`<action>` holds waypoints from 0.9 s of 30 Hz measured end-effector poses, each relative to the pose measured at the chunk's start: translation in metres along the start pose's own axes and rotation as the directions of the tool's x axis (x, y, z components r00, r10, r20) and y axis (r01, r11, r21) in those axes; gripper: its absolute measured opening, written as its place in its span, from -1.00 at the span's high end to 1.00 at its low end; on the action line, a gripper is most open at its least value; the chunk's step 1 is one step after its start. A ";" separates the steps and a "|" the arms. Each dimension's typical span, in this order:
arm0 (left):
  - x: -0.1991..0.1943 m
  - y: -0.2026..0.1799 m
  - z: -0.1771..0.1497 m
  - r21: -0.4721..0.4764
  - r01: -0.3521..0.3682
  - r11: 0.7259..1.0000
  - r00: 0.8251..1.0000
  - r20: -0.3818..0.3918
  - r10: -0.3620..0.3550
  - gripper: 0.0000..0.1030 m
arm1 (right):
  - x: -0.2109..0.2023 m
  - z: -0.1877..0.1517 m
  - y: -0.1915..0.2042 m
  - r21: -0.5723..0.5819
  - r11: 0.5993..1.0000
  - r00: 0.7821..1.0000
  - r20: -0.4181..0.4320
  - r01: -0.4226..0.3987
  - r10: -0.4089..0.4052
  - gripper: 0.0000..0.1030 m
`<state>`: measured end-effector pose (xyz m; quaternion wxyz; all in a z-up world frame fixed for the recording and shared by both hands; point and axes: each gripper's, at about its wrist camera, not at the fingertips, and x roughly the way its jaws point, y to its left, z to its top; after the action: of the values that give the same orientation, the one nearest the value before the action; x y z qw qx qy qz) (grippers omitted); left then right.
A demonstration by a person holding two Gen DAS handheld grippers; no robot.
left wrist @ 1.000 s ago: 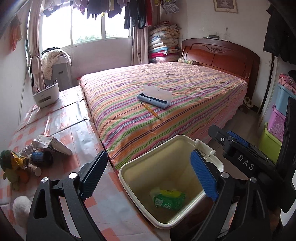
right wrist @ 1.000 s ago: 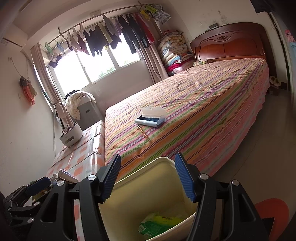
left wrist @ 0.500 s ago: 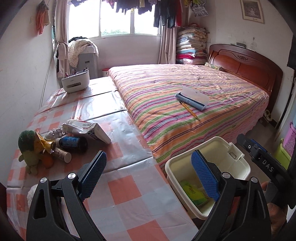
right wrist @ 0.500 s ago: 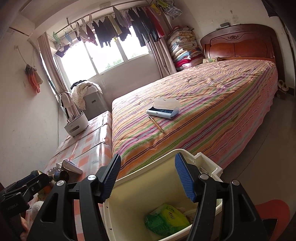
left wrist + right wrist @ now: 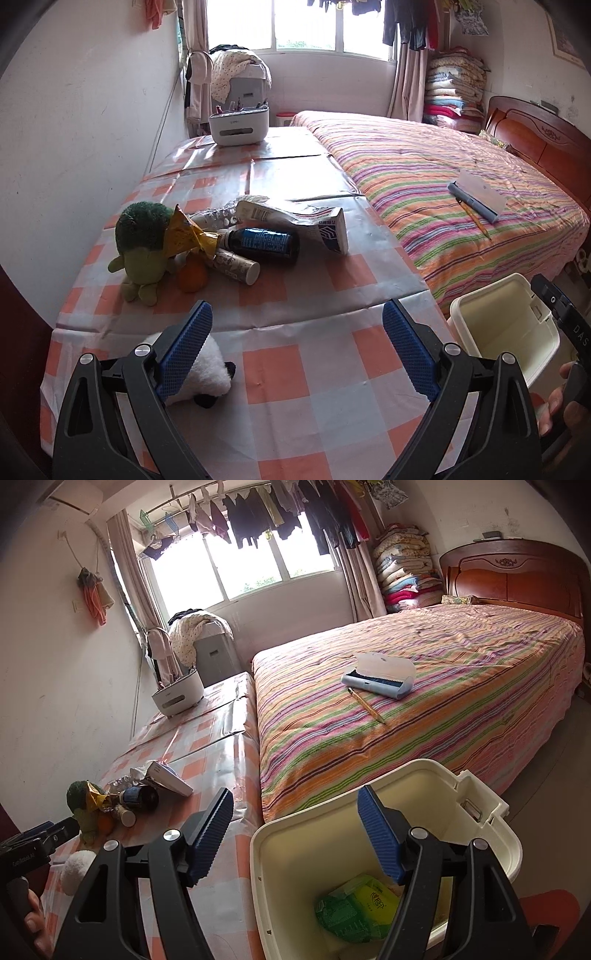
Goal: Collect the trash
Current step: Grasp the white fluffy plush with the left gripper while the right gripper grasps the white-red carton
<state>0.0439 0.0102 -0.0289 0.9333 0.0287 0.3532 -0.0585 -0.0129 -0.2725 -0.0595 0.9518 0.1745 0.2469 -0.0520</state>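
Note:
My left gripper (image 5: 297,314) stands open and empty above the orange-checked table (image 5: 332,280). Ahead of it lies a heap of trash: a dark bottle with a blue label (image 5: 264,242), a crumpled white bag (image 5: 295,221), a small capped tube (image 5: 236,264), a yellow wrapper (image 5: 184,232) and a crushed clear bottle (image 5: 218,218). The cream bin (image 5: 506,332) stands on the floor at the table's right end. My right gripper (image 5: 295,797) hovers over the bin's rim (image 5: 424,766); its jaws are opening with nothing between them. A green packet (image 5: 354,908) lies inside the bin.
A green plush toy (image 5: 142,243), an orange (image 5: 192,277) and a white plush (image 5: 205,373) share the table with the trash. A white caddy (image 5: 238,127) stands at the far end. On the striped bed (image 5: 443,672) lie a pencil case (image 5: 380,677) and a pencil (image 5: 365,705).
My left gripper has swung left, from above the bin to above the table; the trash heap now lies ahead of it. The right gripper's jaws have widened a little over the bin.

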 end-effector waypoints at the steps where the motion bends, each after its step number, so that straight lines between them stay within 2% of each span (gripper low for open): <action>1: 0.001 0.009 -0.002 -0.017 -0.007 1.000 1.000 -0.013 0.007 -0.79 | 0.002 -0.001 0.003 -0.005 1.000 1.000 -0.003 -0.004 0.004 -0.32; 10: 0.027 0.078 -0.022 -0.203 -0.028 0.979 0.989 -0.145 -0.002 -0.79 | 0.018 -0.009 0.036 -0.061 0.997 0.998 -0.051 -0.037 0.033 -0.32; 13: 0.040 0.088 -0.027 -0.208 -0.047 0.977 0.982 -0.189 0.007 -0.79 | 0.021 -0.011 0.044 -0.077 0.996 0.997 -0.059 -0.043 0.039 -0.32; 16: 0.046 0.089 -0.028 -0.174 -0.083 0.981 0.980 -0.194 0.048 -0.79 | 0.026 -0.013 0.051 -0.088 0.995 0.996 -0.074 -0.050 0.044 -0.32; 21: 0.055 0.093 -0.028 -0.150 -0.110 0.983 0.974 -0.212 0.076 -0.84 | 0.040 -0.013 0.069 -0.133 0.988 0.992 -0.111 -0.074 0.059 -0.32; 25: 0.064 0.102 -0.028 -0.153 -0.145 0.978 0.965 -0.239 0.106 -0.84 | 0.053 -0.005 0.092 -0.193 0.974 0.988 -0.124 -0.118 0.096 -0.32; 27: 0.068 0.109 -0.030 -0.178 -0.143 0.974 0.962 -0.257 0.094 -0.84 | 0.063 0.001 0.106 -0.234 0.962 0.985 -0.129 -0.142 0.114 -0.32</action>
<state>0.0886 0.1151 -0.0950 0.8823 -0.0345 0.4681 0.0365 0.0621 -0.1744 -0.0571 0.9516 0.0754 0.2936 0.0501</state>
